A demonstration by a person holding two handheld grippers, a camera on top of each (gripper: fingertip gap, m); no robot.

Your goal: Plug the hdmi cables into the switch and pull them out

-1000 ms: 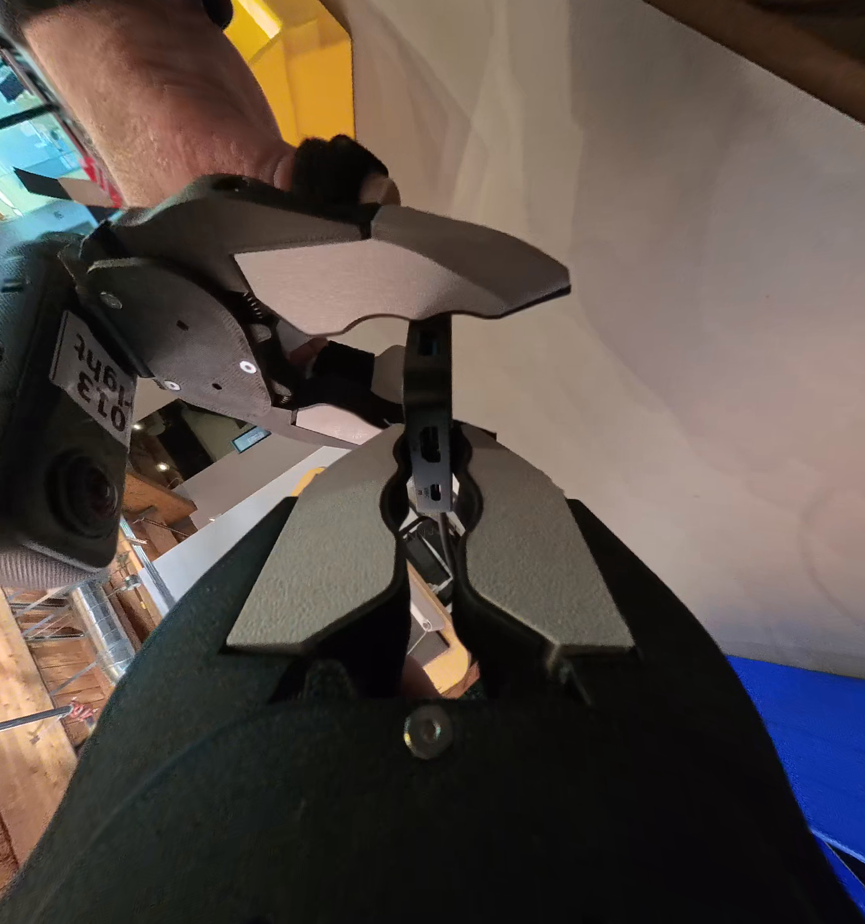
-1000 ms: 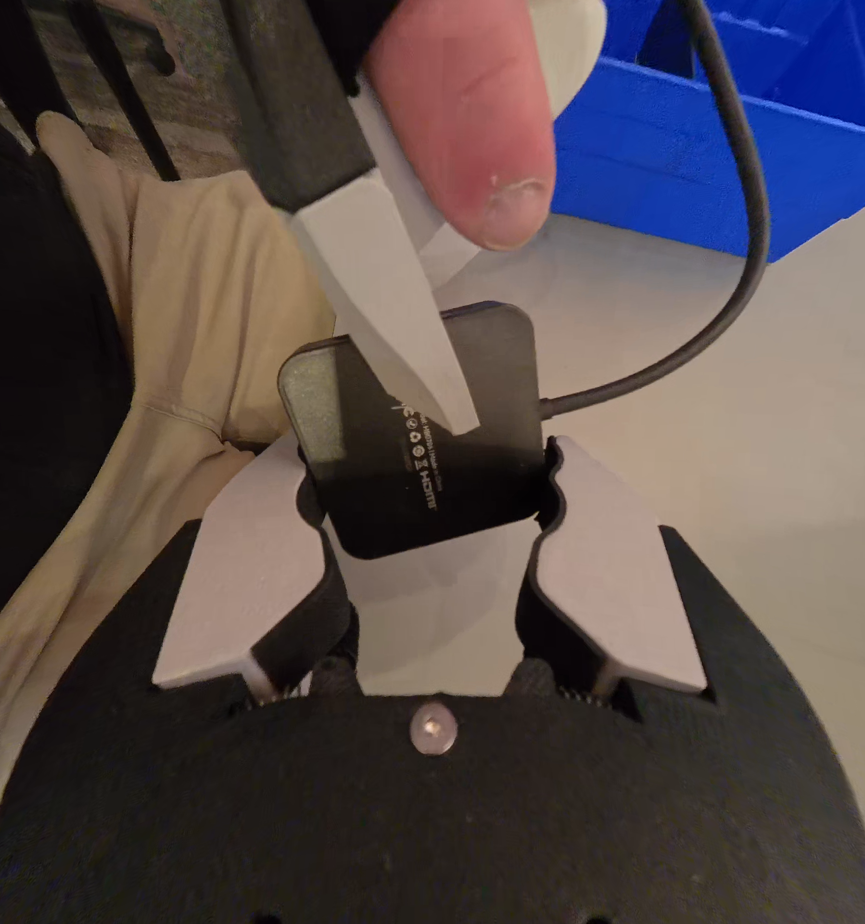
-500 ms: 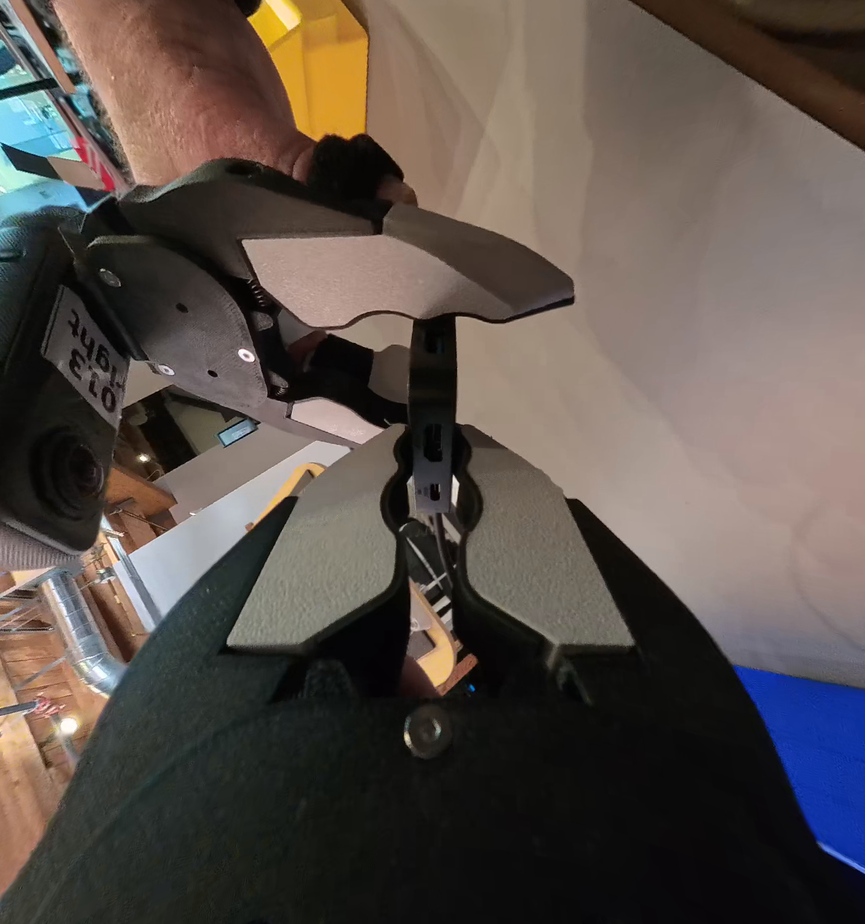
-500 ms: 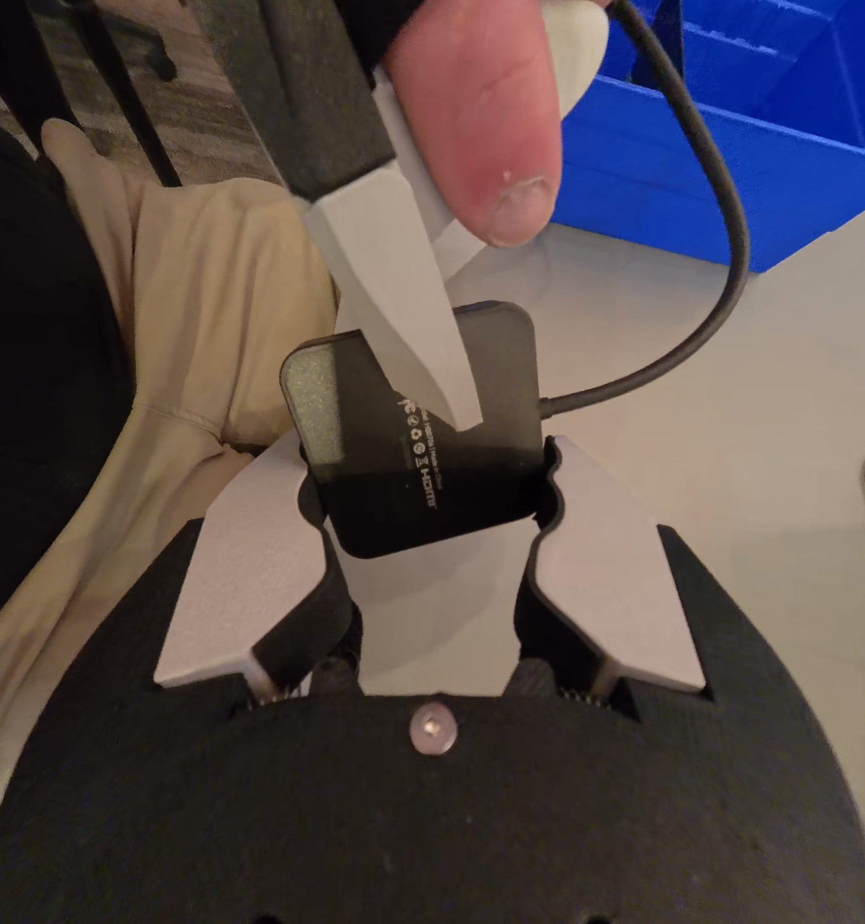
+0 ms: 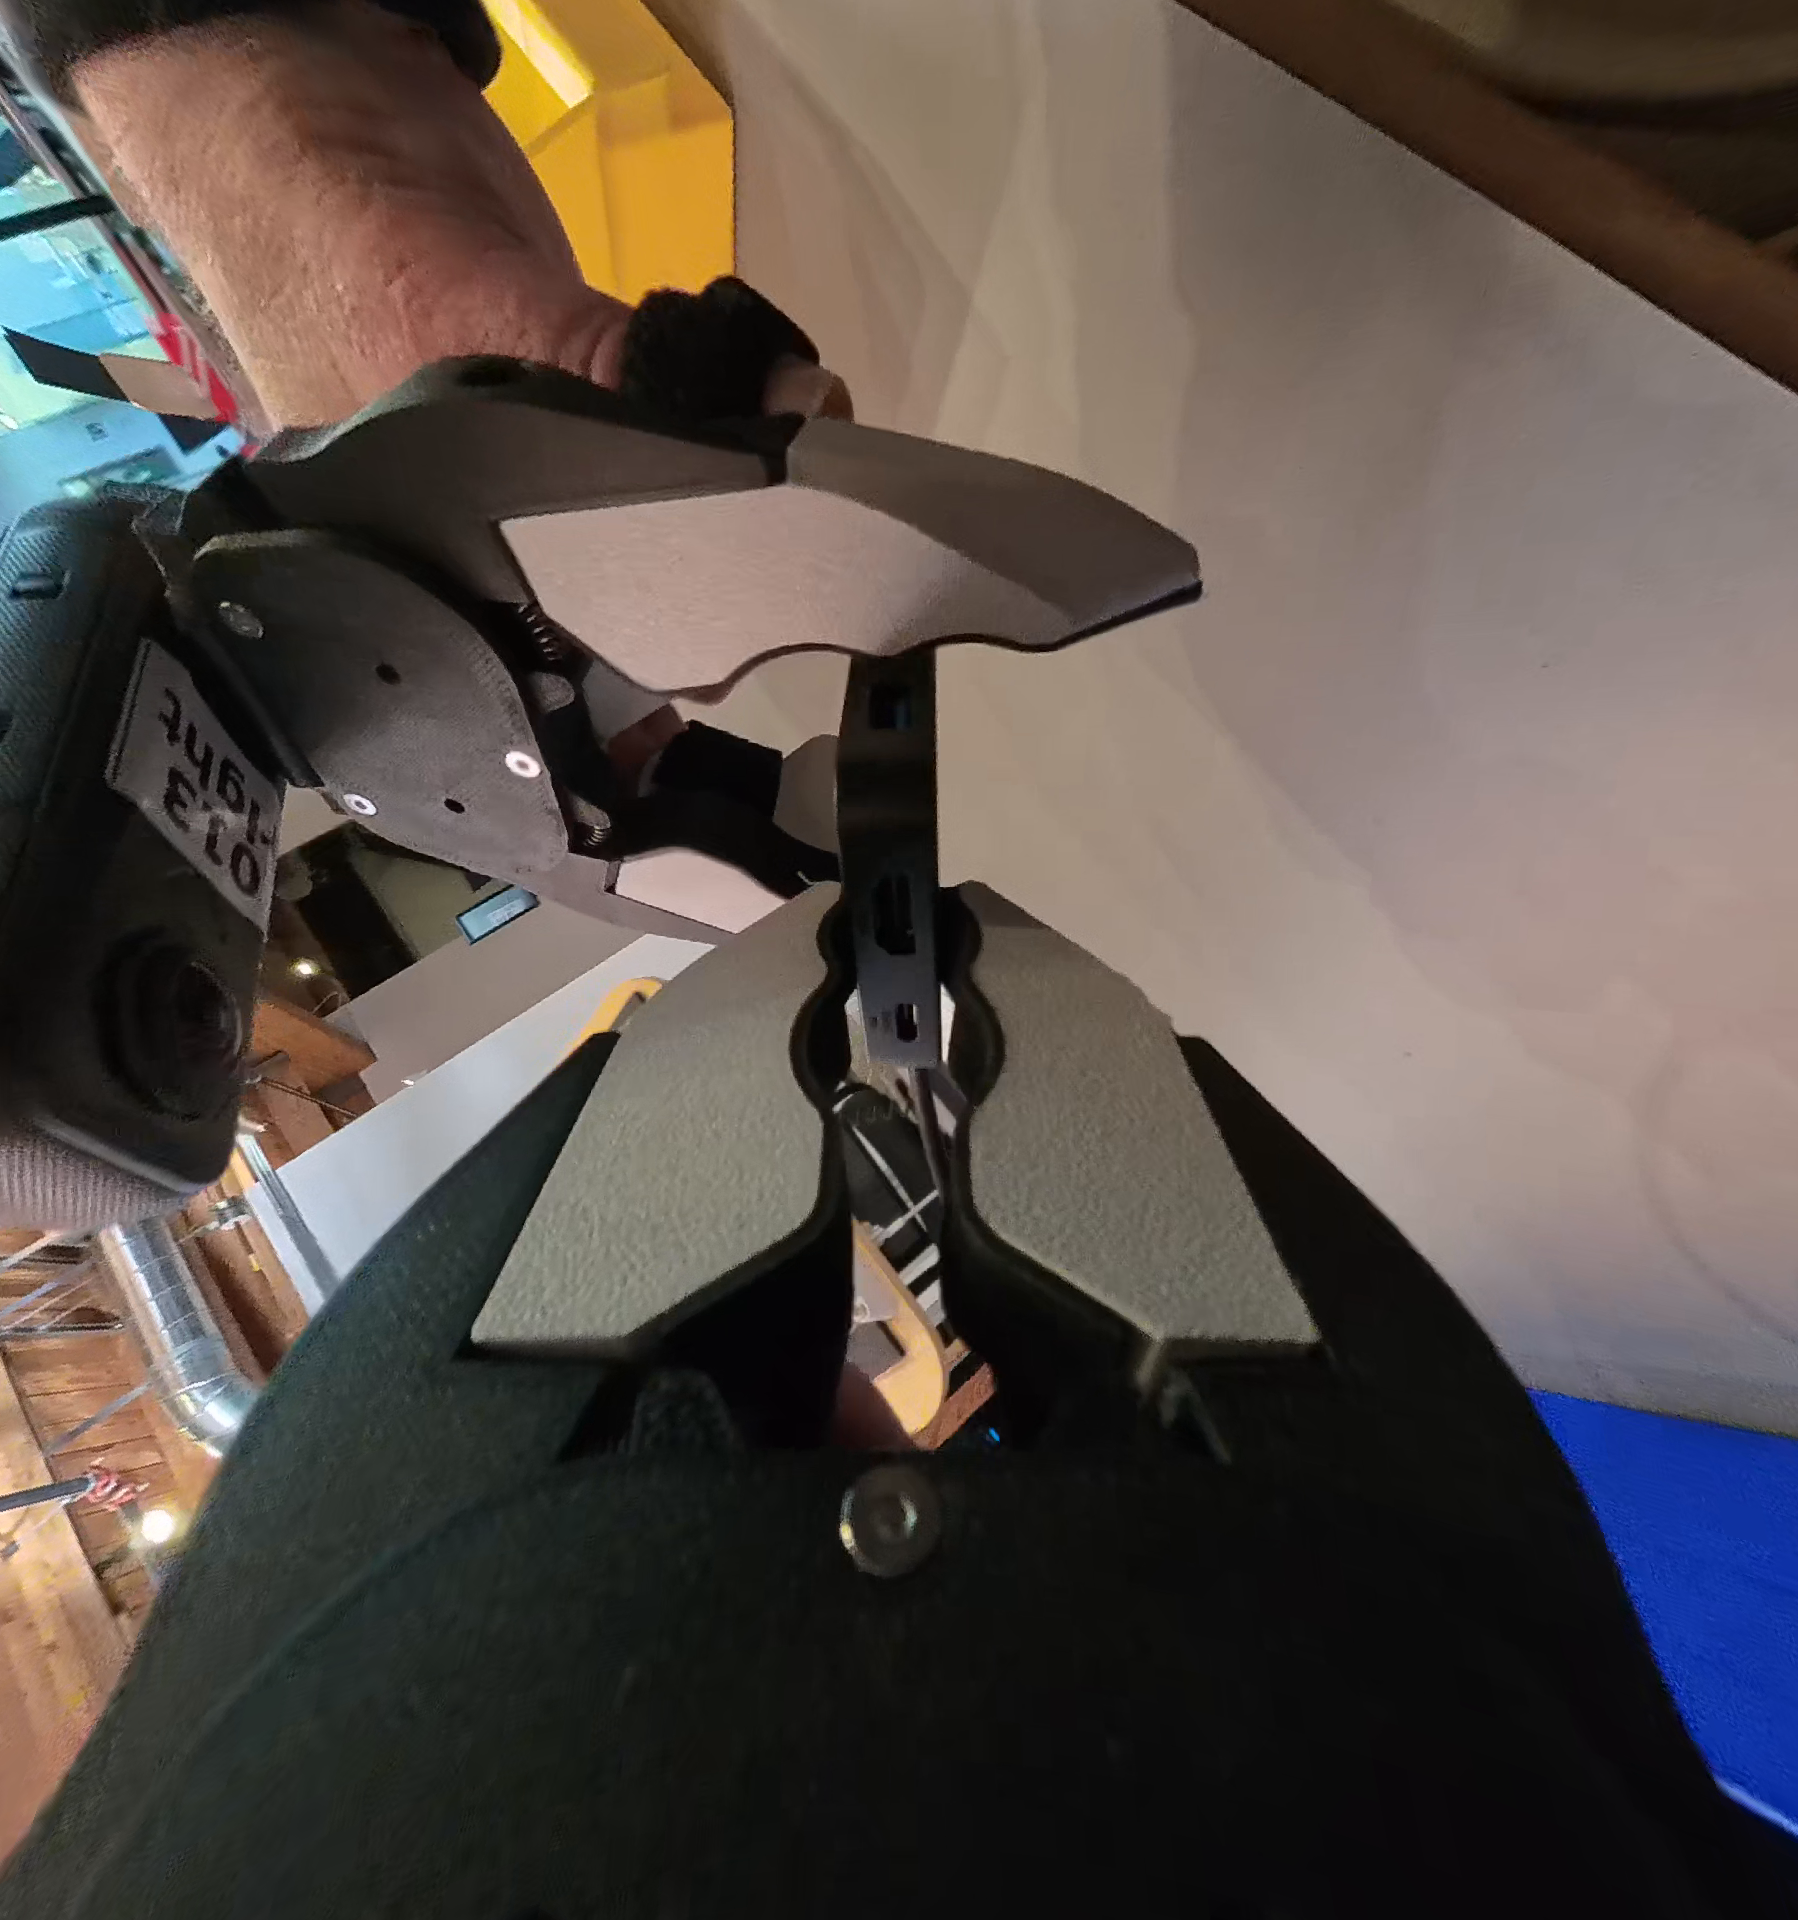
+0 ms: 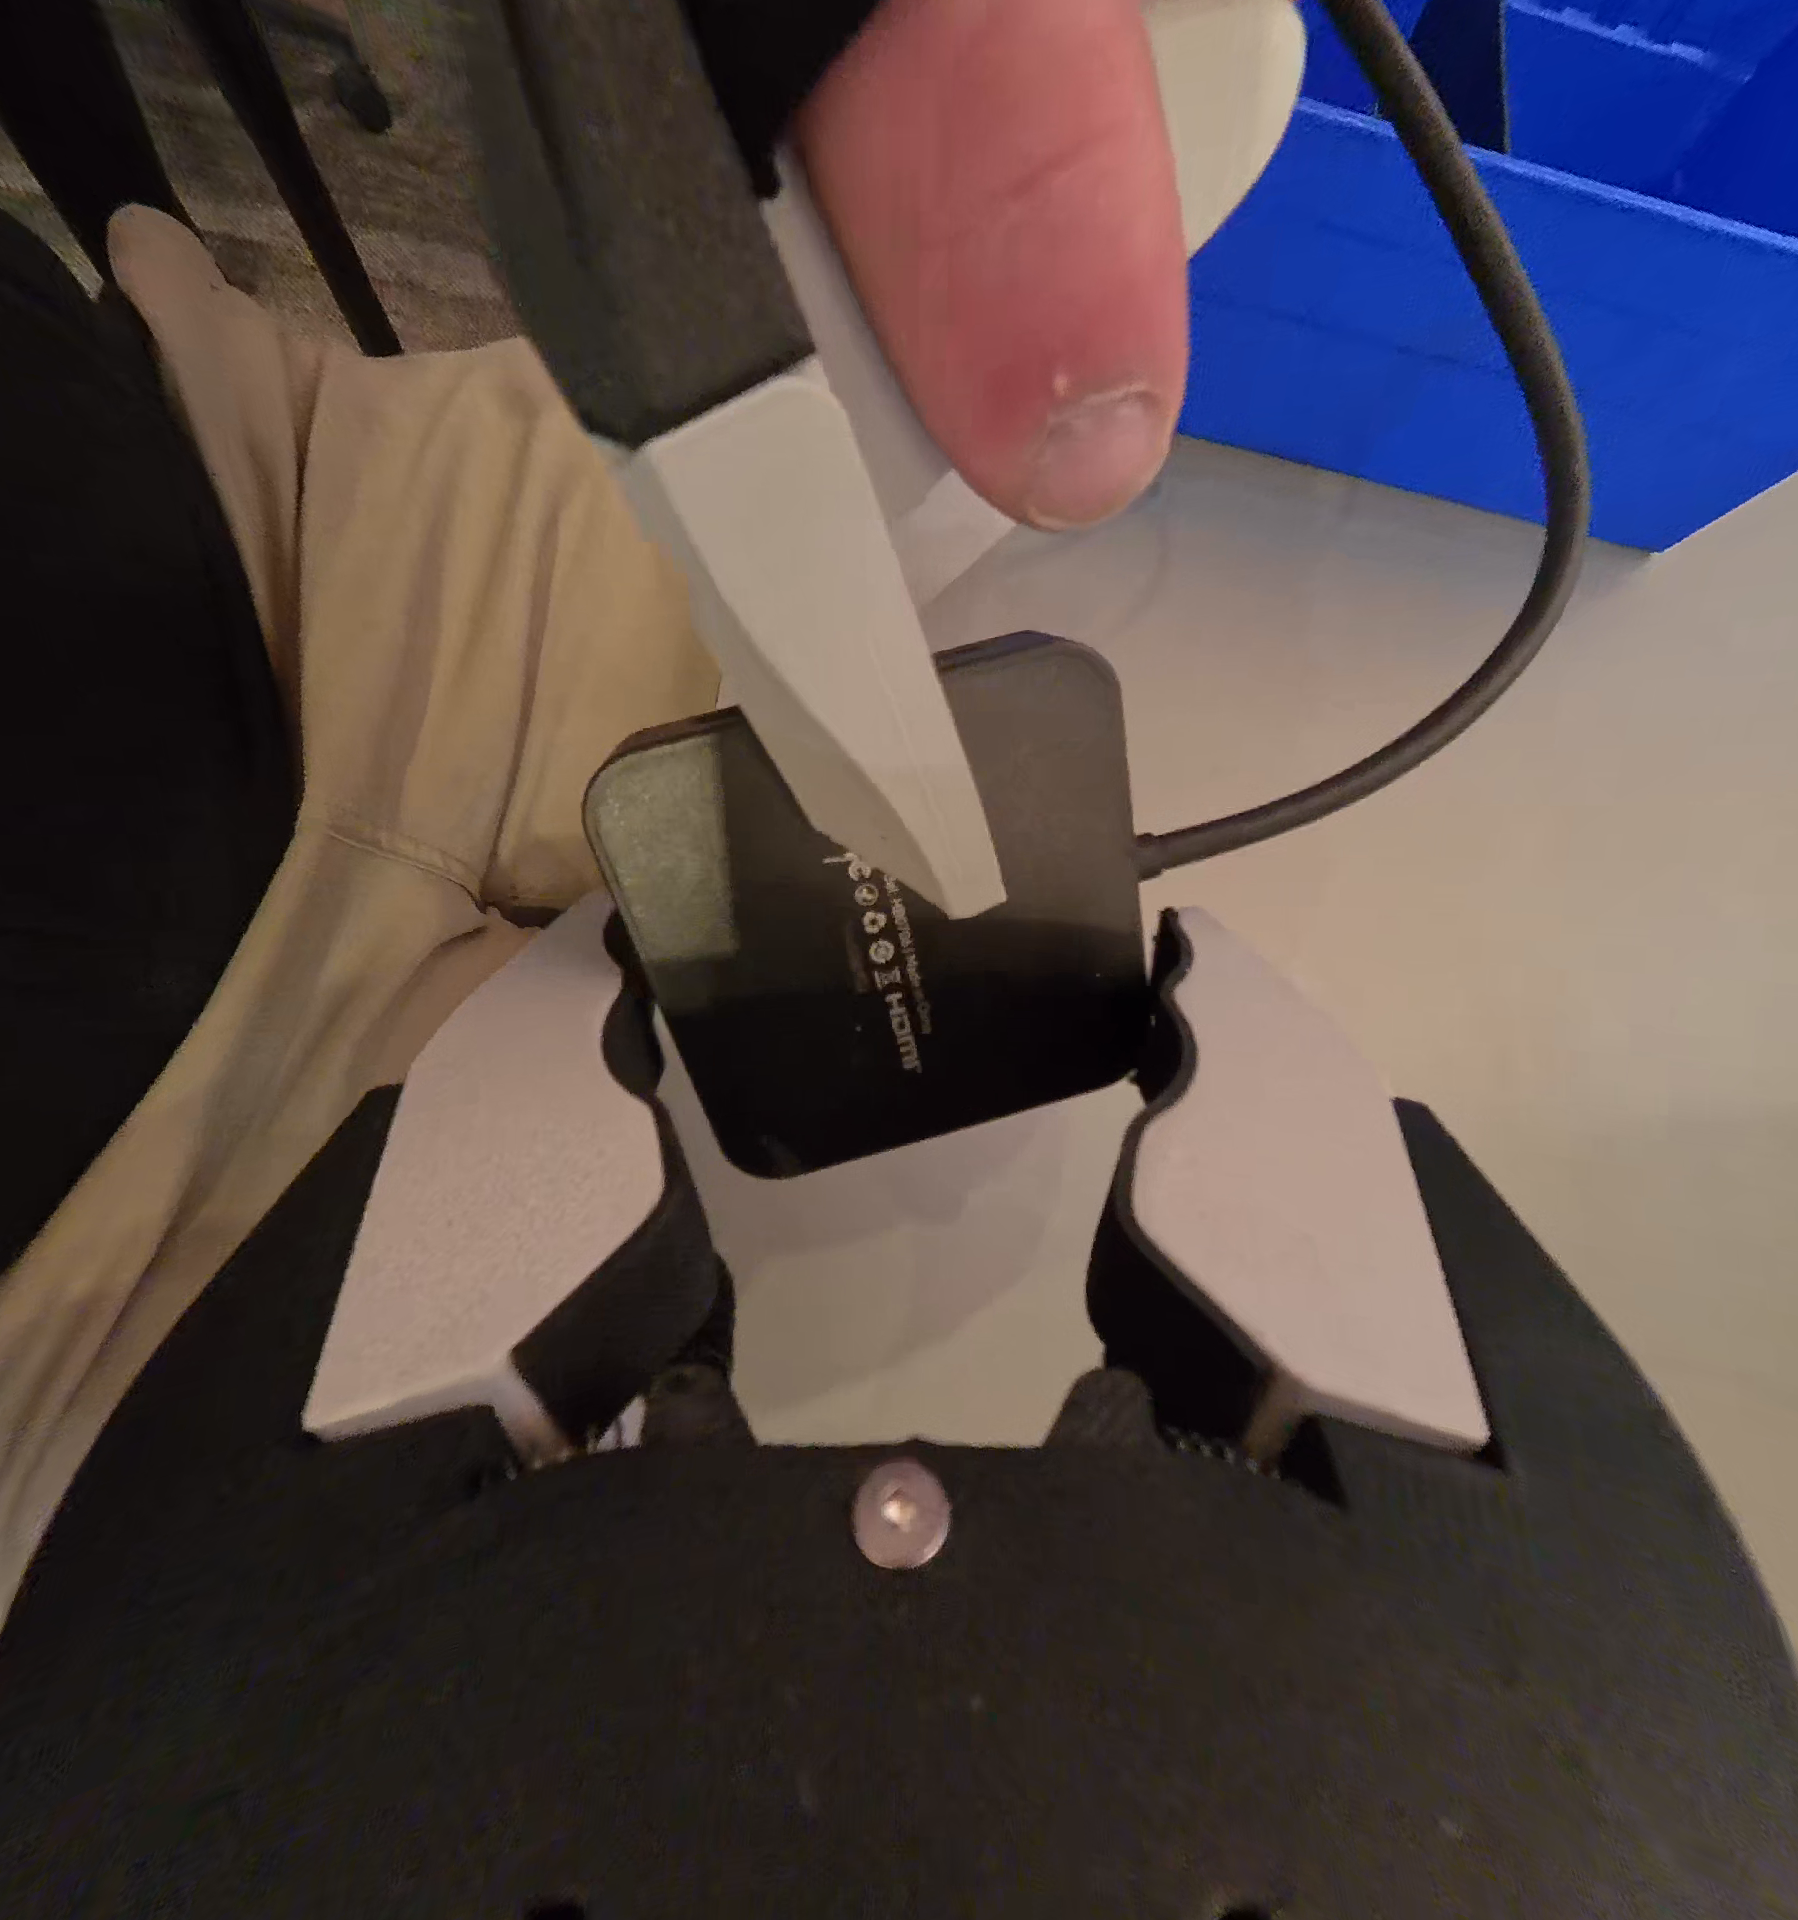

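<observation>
The black square switch (image 6: 978,1029) is held in the air by both grippers. My right gripper (image 6: 890,997) is shut on its two side edges. My left gripper (image 5: 895,977) is shut on its flat faces, and one of its grey fingers (image 6: 833,707) lies across the top face. The left wrist view shows the switch (image 5: 887,821) edge-on, with two empty ports facing the camera. The right gripper (image 5: 874,727) clamps its far end there. A thin black cable (image 6: 1539,436) leaves the switch's side and loops up and away.
A pale table (image 6: 1497,1091) lies under the switch, with a blue bin (image 6: 1601,312) at its far right. A person's beige trousers (image 6: 407,675) and dark chair legs are at the left. A thumb (image 6: 999,239) rests on the left gripper. A bare forearm (image 5: 334,208) holds the right gripper. The tips of both grippers are at nearly the same place.
Both grippers stay shut on the switch. The pair has shifted slightly, and the cable loop has swung further into the right wrist view.
</observation>
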